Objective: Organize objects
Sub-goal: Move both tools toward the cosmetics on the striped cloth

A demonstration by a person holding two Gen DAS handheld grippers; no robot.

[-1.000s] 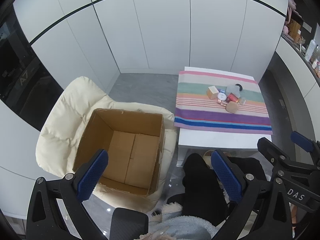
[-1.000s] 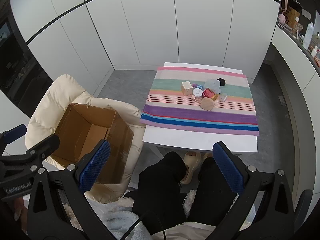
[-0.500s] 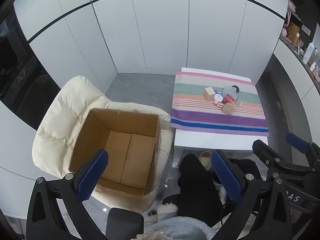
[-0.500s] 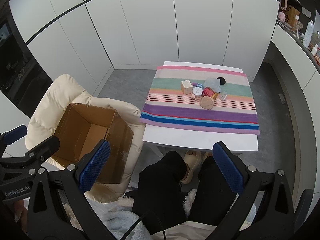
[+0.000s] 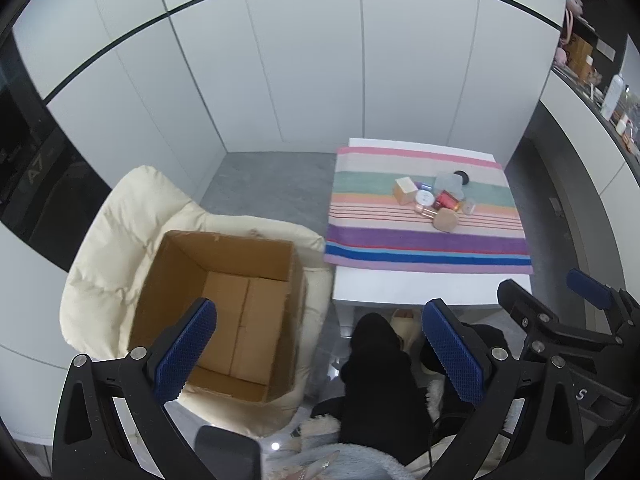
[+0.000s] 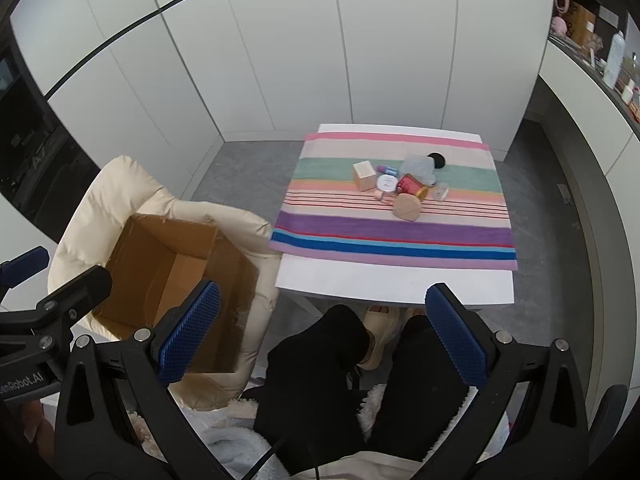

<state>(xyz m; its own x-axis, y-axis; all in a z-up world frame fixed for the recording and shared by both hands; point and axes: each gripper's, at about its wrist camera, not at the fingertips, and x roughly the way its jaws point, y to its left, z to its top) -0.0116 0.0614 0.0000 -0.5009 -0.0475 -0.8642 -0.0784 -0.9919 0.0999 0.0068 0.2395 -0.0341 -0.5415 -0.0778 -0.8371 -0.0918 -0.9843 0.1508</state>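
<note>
A cluster of small cosmetic items (image 6: 400, 186) lies on a striped cloth (image 6: 396, 236) over a low white table (image 6: 392, 286): a beige box (image 6: 364, 175), a white round jar (image 6: 386, 182), a red bottle (image 6: 412, 186), a tan rounded case (image 6: 407, 207) and a clear container (image 6: 418, 168). An empty cardboard box (image 5: 224, 300) sits on a cream padded chair (image 5: 120, 240) left of the table. My left gripper (image 5: 320, 344) hangs open high above the box's right edge. My right gripper (image 6: 320, 332) is open above the person's knees, well short of the items.
A seated person's black-trousered legs (image 6: 320, 368) and cream slippers (image 6: 380, 336) lie under the table's near edge. White cabinet doors (image 6: 320, 60) close the back. A counter with bottles (image 6: 616, 64) runs along the right. Grey floor (image 6: 248, 172) separates chair and wall.
The left wrist view has risen and pulled back a little, so box and table look smaller and lower left. The right view shifted very slightly. Both grippers stayed open and empty.
</note>
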